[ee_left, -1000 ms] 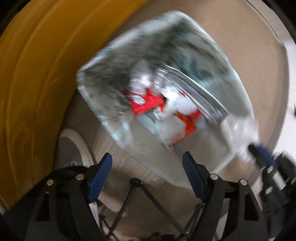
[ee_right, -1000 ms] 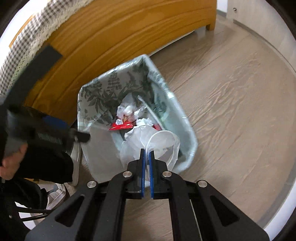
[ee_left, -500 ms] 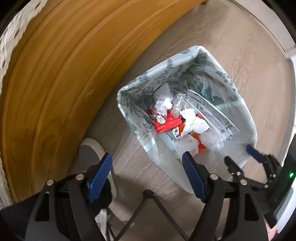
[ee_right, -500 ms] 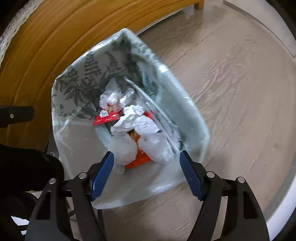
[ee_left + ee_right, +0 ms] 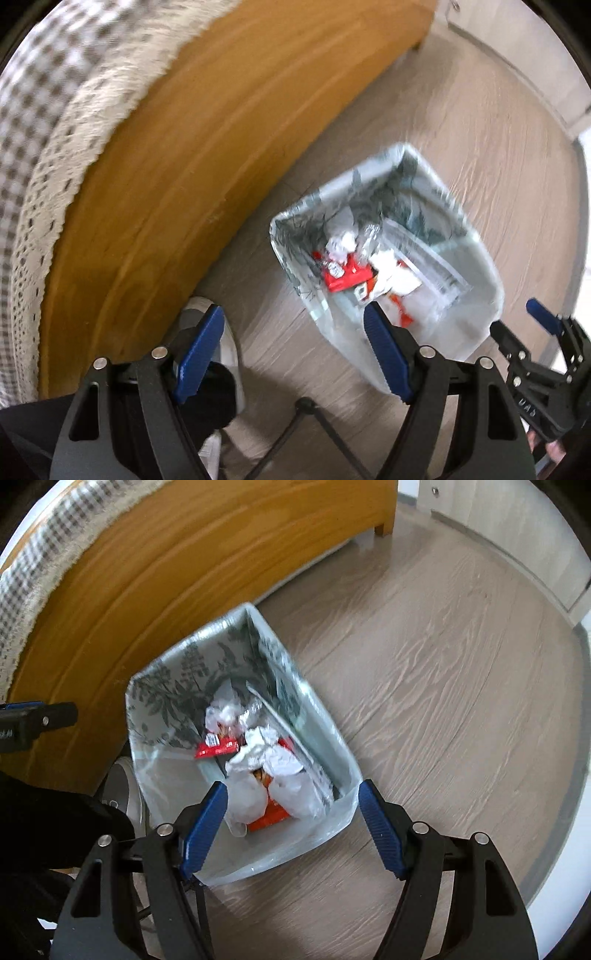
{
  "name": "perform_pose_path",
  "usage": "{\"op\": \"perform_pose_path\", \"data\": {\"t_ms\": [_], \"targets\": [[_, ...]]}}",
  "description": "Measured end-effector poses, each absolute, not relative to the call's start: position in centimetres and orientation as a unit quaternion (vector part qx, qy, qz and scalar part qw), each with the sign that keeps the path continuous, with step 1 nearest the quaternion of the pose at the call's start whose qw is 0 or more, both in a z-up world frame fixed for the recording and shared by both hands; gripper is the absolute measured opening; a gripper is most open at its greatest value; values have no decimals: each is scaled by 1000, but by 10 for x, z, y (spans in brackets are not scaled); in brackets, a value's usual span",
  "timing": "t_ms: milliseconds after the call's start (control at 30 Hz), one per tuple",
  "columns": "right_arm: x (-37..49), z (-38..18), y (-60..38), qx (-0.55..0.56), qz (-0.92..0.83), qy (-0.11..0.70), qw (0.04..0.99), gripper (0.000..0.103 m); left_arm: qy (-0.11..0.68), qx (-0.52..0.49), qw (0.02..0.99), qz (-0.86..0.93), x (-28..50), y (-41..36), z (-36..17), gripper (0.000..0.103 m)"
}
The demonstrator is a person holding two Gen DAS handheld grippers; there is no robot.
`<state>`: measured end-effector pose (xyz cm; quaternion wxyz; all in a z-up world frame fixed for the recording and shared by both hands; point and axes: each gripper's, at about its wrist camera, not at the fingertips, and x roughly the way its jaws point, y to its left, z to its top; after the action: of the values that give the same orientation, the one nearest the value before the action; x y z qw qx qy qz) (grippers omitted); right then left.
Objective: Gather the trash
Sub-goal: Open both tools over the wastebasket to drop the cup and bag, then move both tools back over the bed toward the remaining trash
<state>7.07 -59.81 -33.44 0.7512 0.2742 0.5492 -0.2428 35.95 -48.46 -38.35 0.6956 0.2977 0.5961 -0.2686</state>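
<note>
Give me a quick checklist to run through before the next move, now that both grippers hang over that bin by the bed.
1. Right gripper empty: ok, its jaws have just been opening and nothing sits between them.
2. Left gripper empty: ok, open.
3. Trash inside the bin: ok, crumpled white paper and red wrapper lie within its walls.
4. Bin upright on the floor: ok.
5. More trash left on the floor: cannot tell, none in view.
</note>
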Motion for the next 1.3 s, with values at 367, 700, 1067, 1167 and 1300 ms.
{"op": "perform_pose_path", "data": {"t_ms": [367, 700, 1067, 1167, 1300], "targets": [[119, -229, -592, 155, -265, 534, 788, 70, 546, 131, 764, -319, 389, -422, -253, 75], [231, -83, -507, 63, -236, 383, 891, 72, 382, 87, 873, -290, 458, -276, -117, 84], [360, -48, -345, -109, -145, 337, 924, 73, 339, 96, 928, -122, 560, -101, -112, 85], [396, -54, -308, -140, -134, 344, 919, 73, 374, 33, 924, -69, 596, -45, -122, 85], [445, -58, -269, -156, -109, 352, 917, 73, 415, -81, 905, -41, 632, 19, -134, 85]]}}
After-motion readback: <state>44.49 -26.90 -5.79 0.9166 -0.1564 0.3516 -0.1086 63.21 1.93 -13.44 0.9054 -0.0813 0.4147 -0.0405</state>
